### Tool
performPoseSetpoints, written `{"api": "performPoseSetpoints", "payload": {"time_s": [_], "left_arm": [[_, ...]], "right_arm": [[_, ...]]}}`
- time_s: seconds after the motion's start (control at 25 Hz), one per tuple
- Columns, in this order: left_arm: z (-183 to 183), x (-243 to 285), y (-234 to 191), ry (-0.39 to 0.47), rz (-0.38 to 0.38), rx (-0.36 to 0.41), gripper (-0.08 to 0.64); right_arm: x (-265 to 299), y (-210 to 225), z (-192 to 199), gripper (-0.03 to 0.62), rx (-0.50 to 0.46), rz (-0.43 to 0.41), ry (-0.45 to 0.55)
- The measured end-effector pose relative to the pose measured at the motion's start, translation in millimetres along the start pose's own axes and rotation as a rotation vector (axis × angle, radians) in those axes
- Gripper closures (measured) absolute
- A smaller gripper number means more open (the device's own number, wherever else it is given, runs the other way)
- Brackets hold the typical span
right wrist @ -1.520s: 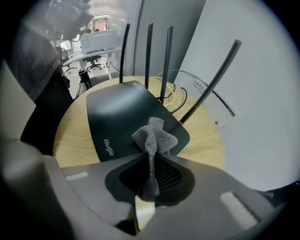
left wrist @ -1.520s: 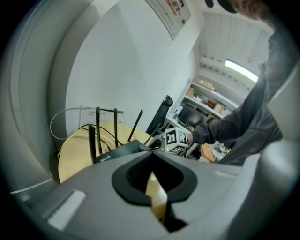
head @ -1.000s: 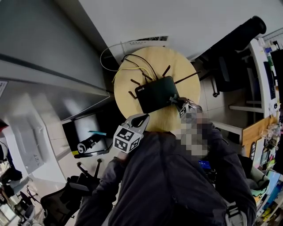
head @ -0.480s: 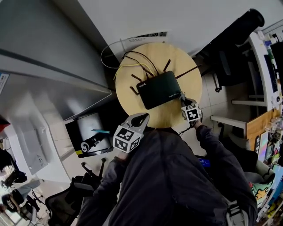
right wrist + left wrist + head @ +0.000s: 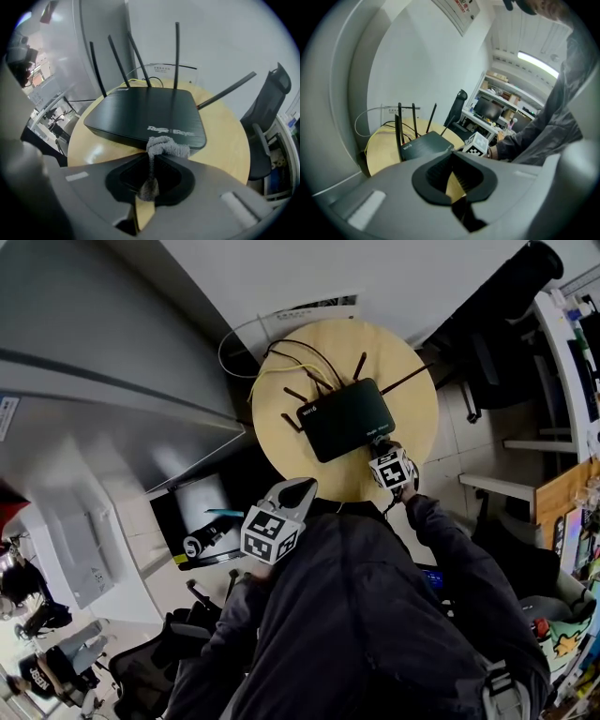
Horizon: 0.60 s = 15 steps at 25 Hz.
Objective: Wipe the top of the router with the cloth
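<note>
The right gripper (image 5: 152, 158) squeezes a small grey cloth (image 5: 165, 145) tight between its jaws. A bunched-up bit of the cloth sticks out in front. It sits right at the near edge of the black router (image 5: 145, 115), by the white letters, and seems to touch it there.

The router lies flat on the round wooden table (image 5: 417, 395). From the cloth, the router's top goes away from the gripper and off to the left. Its long side runs left to right. The thin antennas (image 5: 176, 56) stand up along the far edge.

So I think the wipe has to go forward and to the left, and stop before the antennas.

The left gripper (image 5: 302, 488) is pinched closed with nothing in it. It hangs back by the person's chest, well away from the router. The right gripper is much nearer.
</note>
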<state>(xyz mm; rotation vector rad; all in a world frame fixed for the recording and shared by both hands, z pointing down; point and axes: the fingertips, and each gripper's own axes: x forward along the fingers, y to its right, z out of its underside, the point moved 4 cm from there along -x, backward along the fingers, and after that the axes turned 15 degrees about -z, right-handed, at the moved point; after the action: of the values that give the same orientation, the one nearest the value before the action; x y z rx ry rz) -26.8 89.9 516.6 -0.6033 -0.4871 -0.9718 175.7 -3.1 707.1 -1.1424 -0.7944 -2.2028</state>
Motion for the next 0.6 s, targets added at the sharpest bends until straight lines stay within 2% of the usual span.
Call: {"api": "performPoseSetpoints", "payload": {"time_s": [0.6], "left_arm": [[16.1,-15.7,-12.5,-0.009,-0.049,-0.034,0.56]], "right_arm": [[54.7,-115.9,-21.5,0.565,-0.224,-0.242,-0.056]]}}
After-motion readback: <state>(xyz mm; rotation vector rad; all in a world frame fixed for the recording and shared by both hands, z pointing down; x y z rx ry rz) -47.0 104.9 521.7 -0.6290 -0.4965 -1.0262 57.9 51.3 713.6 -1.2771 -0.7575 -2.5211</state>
